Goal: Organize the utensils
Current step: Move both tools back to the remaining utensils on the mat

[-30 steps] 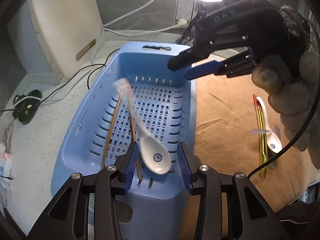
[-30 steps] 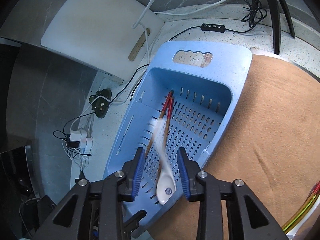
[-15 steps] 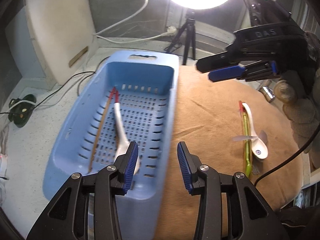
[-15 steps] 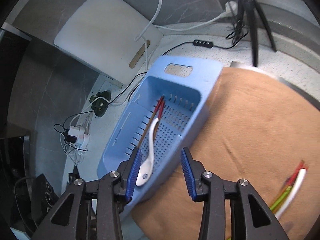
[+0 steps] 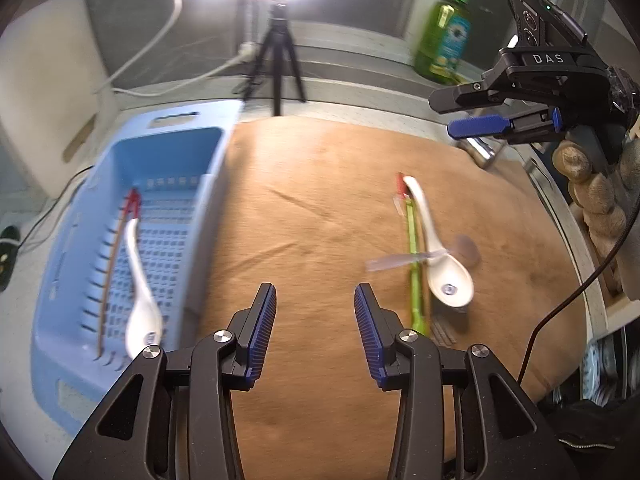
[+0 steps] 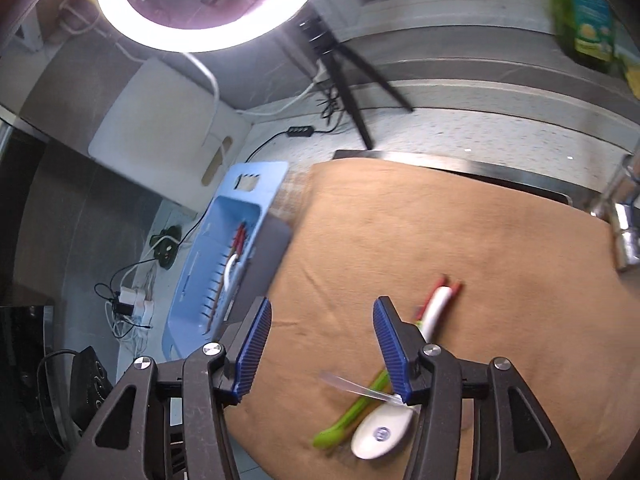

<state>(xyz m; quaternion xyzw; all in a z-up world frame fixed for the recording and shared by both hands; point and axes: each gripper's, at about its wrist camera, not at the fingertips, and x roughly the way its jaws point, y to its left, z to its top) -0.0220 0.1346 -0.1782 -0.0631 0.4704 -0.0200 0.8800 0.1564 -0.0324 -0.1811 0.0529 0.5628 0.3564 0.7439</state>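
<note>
Left wrist view: the left gripper (image 5: 315,334) is hovering over the brown cloth mat (image 5: 320,208), its blue-padded tongs standing apart with nothing between them. A white ceramic spoon (image 5: 140,280) and brown chopsticks are lying in the pale blue perforated plastic basket (image 5: 60,280). Another white ceramic spoon (image 5: 440,264) is lying beside green chopsticks (image 5: 414,264) on the mat.

Right wrist view: the right gripper (image 6: 320,350) is hanging above the mat, its tongs opening and empty; the spoon and chopsticks are lying just beneath its right finger
</note>
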